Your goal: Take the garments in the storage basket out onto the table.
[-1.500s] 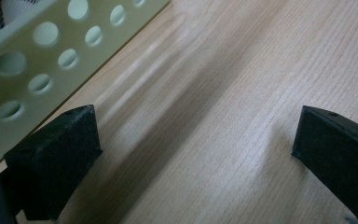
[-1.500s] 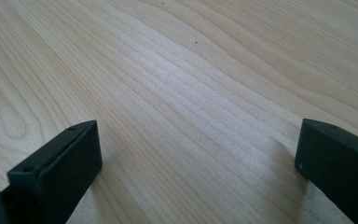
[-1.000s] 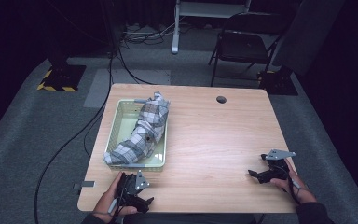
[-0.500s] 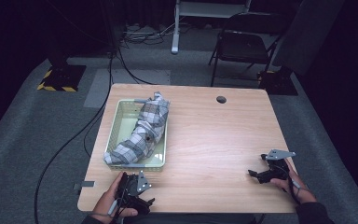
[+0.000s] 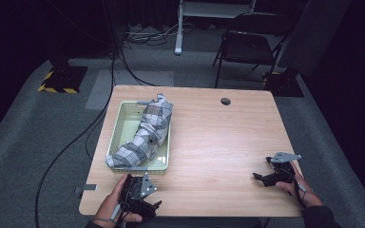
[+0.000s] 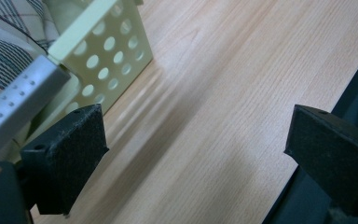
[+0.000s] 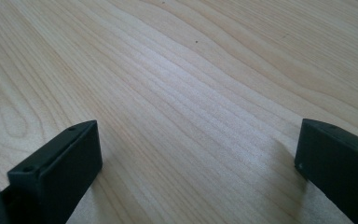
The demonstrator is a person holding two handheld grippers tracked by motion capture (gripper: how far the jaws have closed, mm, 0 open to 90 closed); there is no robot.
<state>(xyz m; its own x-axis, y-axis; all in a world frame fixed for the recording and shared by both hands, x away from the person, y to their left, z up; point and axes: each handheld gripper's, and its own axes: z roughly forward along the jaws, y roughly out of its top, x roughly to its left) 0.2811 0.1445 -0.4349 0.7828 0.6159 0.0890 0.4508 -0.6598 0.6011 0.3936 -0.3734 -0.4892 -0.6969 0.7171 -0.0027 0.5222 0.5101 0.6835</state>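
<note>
Two released claws, left claw [image 5: 140, 199] just beside basket [image 5: 118, 124] holding plaid cloth [image 5: 147, 130]

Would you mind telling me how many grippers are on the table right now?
2. The left gripper rests at the near edge, just in front of the basket; the right gripper sits near the table's near right corner. Both are open.

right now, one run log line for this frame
left gripper: open, near basket | right gripper: open, on table | plaid cloth: in basket, untouched
</note>
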